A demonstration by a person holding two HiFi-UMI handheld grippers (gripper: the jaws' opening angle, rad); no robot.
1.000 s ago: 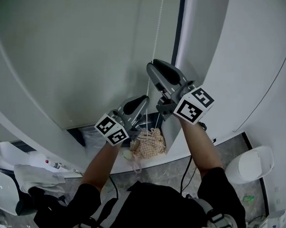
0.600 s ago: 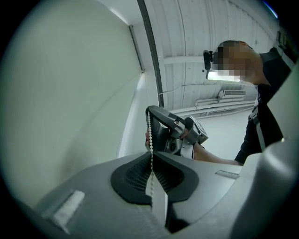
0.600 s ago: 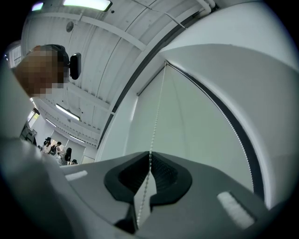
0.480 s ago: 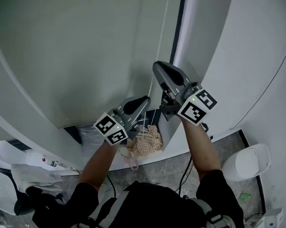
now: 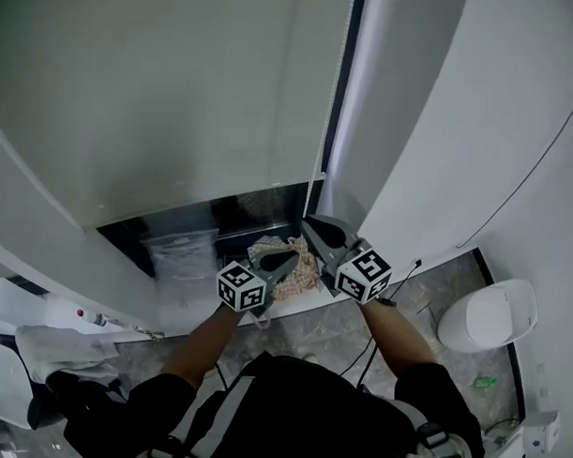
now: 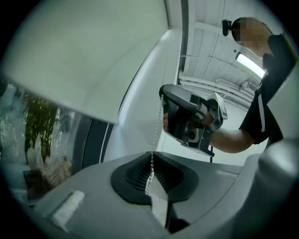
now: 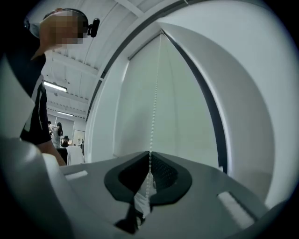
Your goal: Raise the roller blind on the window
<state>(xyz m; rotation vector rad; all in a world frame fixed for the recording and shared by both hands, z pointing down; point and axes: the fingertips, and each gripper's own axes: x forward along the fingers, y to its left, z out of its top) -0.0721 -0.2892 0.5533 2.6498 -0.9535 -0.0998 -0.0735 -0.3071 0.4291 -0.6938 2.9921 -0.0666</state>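
The pale roller blind (image 5: 169,88) covers most of the window, and its bottom edge hangs above a dark strip of glass (image 5: 235,212). Its white bead chain (image 5: 330,112) runs down beside the dark frame. My right gripper (image 5: 309,222) is shut on the chain, and the beads (image 7: 154,116) run straight up from its pads. Just below it, my left gripper (image 5: 289,259) is also shut on the chain (image 6: 156,135), whose beads lie between the ribbed pads (image 6: 135,172). In the left gripper view the right gripper (image 6: 189,121) sits close above, in a hand.
A beige woven bundle (image 5: 299,271) and a clear plastic bag (image 5: 178,252) lie on the sill below the blind. A white bin (image 5: 490,315) stands on the floor at right. White cloth (image 5: 57,347) lies at lower left. A white wall (image 5: 459,117) closes the right side.
Both grippers have come down together along the chain, the right one from well above the left. The blind's bottom edge sits higher, and more dark glass shows beneath it.
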